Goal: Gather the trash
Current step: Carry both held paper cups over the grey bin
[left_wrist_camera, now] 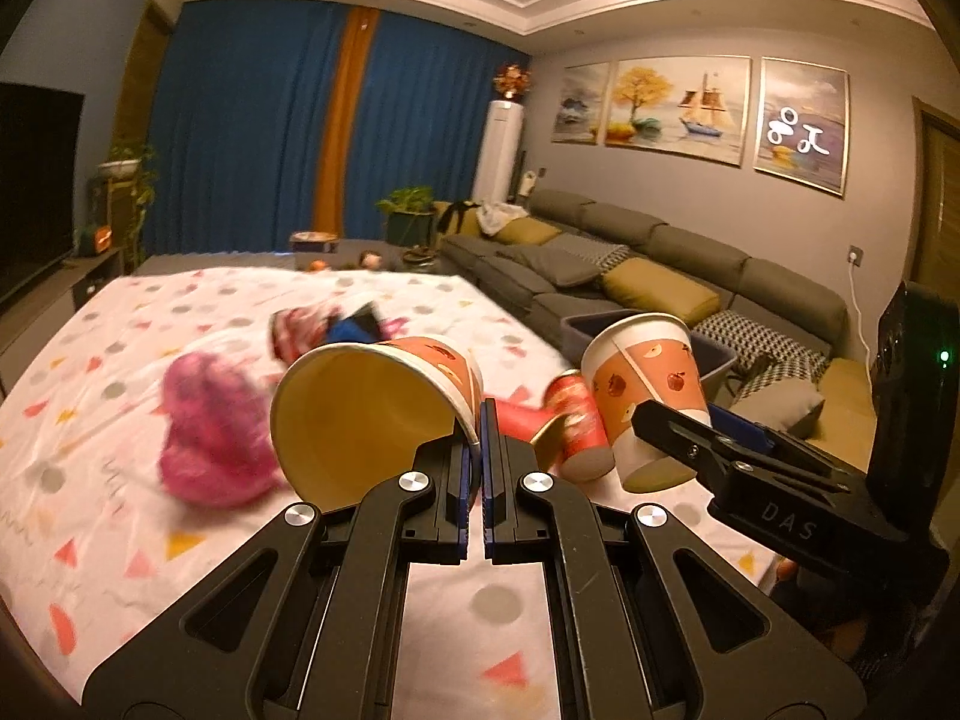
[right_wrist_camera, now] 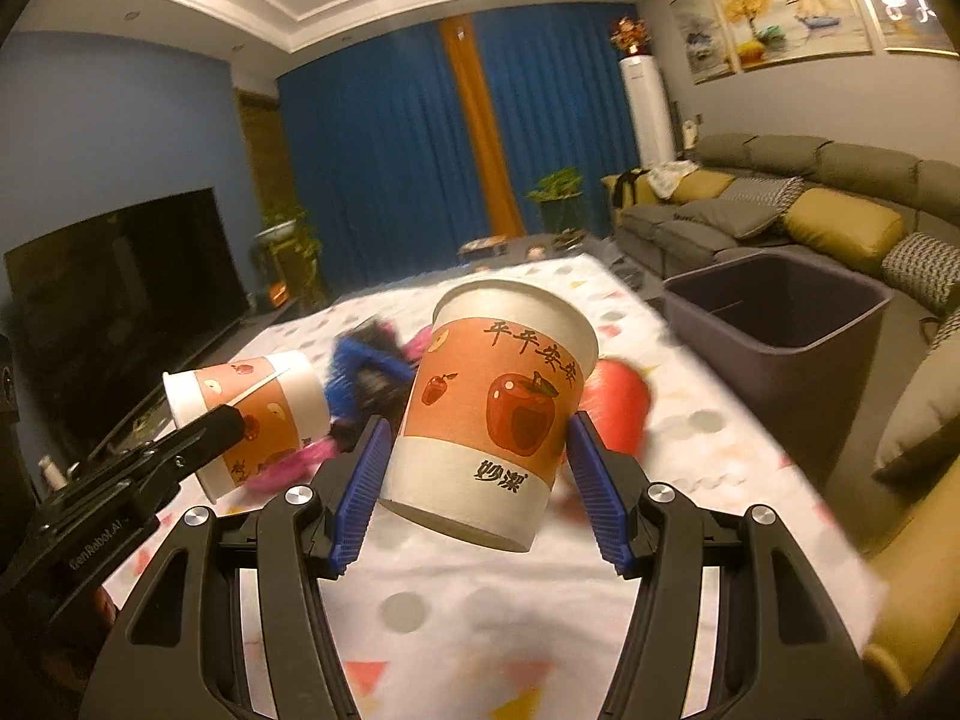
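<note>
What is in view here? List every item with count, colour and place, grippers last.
paper cups: two, orange and white; one pinched by its rim in the left gripper, one between the right gripper's pads
red cup: one, lying on the table
crumpled wrappers: pink, blue and red, on the table
tablecloth: white, coloured shapes
bin: one, dark grey, right of the table
sofa: grey, yellow cushions
left hand-held gripper: black, shut on cup rim
right hand-held gripper: black, blue pads, gripping cup

Wrist cams, close, fwd over table (left_wrist_camera: pixel 90 360)
</note>
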